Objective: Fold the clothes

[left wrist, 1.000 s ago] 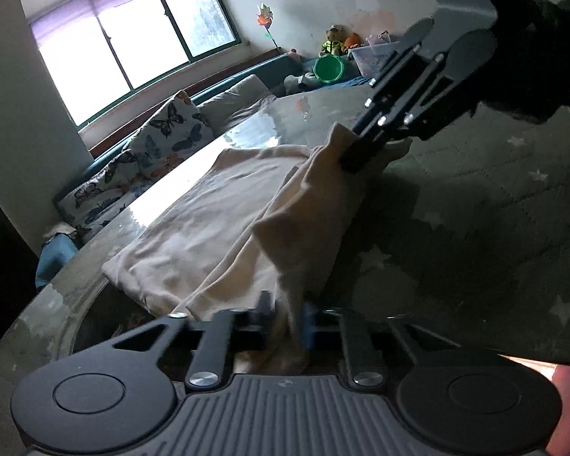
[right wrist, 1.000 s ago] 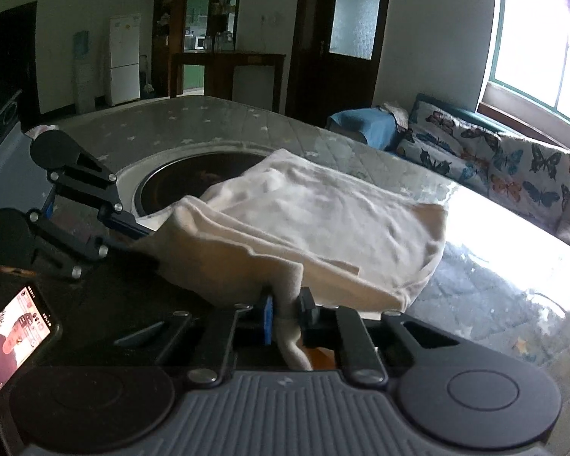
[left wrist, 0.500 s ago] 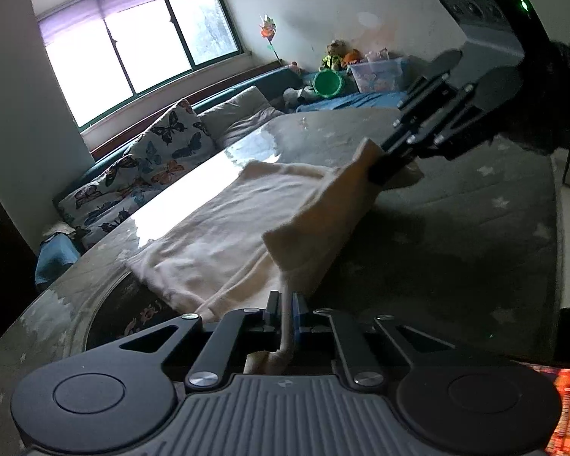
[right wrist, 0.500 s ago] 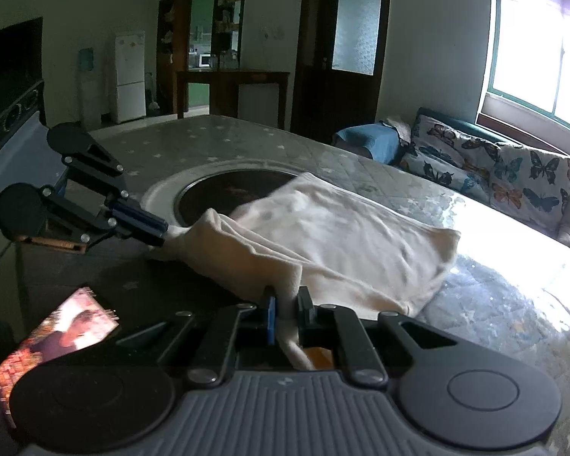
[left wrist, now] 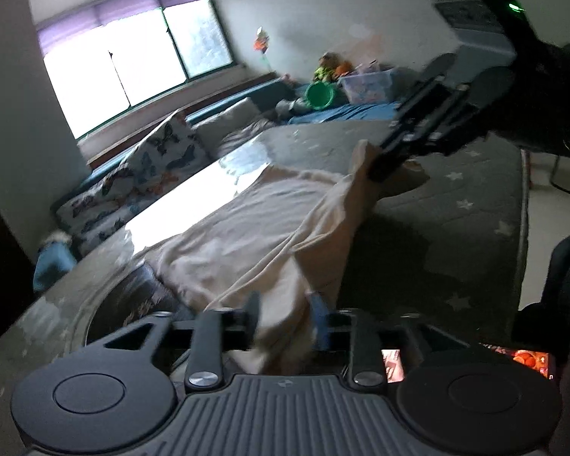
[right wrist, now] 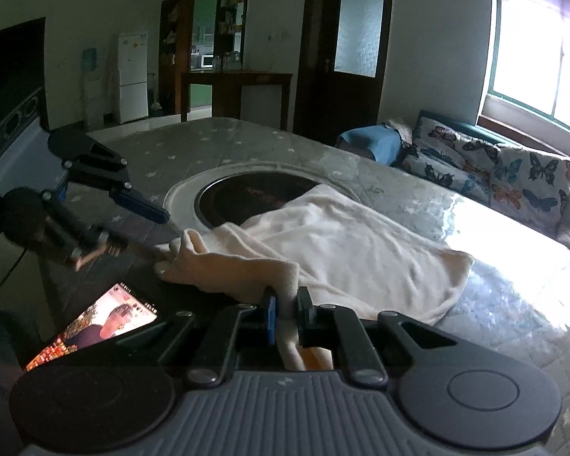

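Left wrist view: the frame is motion-blurred. The left gripper is seen with jaws opening, cream garment lying loose between them, no pad pressing. The right gripper is seen clamped on the garment's far corner.

Right wrist view: the right gripper is closed on a garment fold. The garment is spread across the table, partly covering its round inset. A lit phone is cut off by the gripper body.

left tongs | black, ribbed grey housing (blue pads) | dark sleeve
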`<act>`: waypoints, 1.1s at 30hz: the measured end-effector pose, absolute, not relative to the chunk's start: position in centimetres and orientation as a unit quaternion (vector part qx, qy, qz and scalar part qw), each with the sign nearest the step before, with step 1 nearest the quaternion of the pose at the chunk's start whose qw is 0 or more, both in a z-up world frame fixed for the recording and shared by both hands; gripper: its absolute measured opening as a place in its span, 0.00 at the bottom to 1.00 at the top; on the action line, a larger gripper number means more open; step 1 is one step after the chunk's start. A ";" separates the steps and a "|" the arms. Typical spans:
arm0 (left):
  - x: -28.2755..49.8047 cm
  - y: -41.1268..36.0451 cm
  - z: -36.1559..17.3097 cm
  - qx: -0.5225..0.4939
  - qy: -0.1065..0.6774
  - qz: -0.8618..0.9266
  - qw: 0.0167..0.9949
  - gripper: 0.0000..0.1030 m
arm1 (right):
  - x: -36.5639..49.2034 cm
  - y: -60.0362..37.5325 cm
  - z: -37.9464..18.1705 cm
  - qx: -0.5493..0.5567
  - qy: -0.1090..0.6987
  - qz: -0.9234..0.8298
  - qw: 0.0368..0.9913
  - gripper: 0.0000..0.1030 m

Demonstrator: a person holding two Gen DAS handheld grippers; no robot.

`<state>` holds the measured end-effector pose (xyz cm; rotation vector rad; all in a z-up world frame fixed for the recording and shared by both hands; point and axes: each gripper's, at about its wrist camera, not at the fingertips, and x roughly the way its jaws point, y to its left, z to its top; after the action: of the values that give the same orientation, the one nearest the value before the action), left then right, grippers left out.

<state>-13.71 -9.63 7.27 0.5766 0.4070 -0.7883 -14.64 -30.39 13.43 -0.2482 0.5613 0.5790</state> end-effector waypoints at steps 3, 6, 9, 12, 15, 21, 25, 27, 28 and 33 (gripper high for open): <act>-13.5 -10.4 6.8 0.282 0.194 -0.388 0.856 0.47 | -14.4 -30.3 13.7 -0.119 0.270 0.282 0.913 0.09; -12.7 -11.2 5.9 0.285 0.203 -0.384 0.855 0.47 | -14.3 -30.1 14.1 -0.121 0.265 0.280 0.915 0.09; -11.7 -11.5 5.3 0.280 0.216 -0.386 0.852 0.48 | -14.2 -30.3 14.3 -0.118 0.263 0.276 0.917 0.09; -11.1 -11.5 4.7 0.286 0.217 -0.379 0.853 0.46 | -14.2 -30.4 14.2 -0.115 0.263 0.274 0.918 0.09; -10.7 -11.1 4.6 0.283 0.230 -0.381 0.850 0.14 | -14.4 -30.4 14.1 -0.114 0.264 0.276 0.917 0.09; -11.7 -10.0 5.8 0.280 0.229 -0.383 0.850 0.07 | -15.6 -30.2 14.2 -0.112 0.262 0.292 0.913 0.09; -13.5 -9.2 7.6 0.285 0.227 -0.395 0.843 0.07 | -17.3 -30.3 15.2 -0.113 0.260 0.313 0.906 0.09; -14.1 -8.8 8.6 0.286 0.222 -0.395 0.845 0.07 | -17.4 -30.5 15.8 -0.115 0.256 0.315 0.906 0.09; -14.2 -8.8 9.0 0.286 0.218 -0.394 0.846 0.07 | -17.3 -30.5 16.0 -0.116 0.253 0.314 0.908 0.09; -12.0 -10.0 10.2 0.302 0.188 -0.374 0.857 0.07 | -14.8 -31.2 17.1 -0.119 0.235 0.293 0.919 0.09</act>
<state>-11.97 -10.02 10.17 0.6337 0.3944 -0.7870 -14.77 -31.16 17.10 -0.2440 0.4831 0.6017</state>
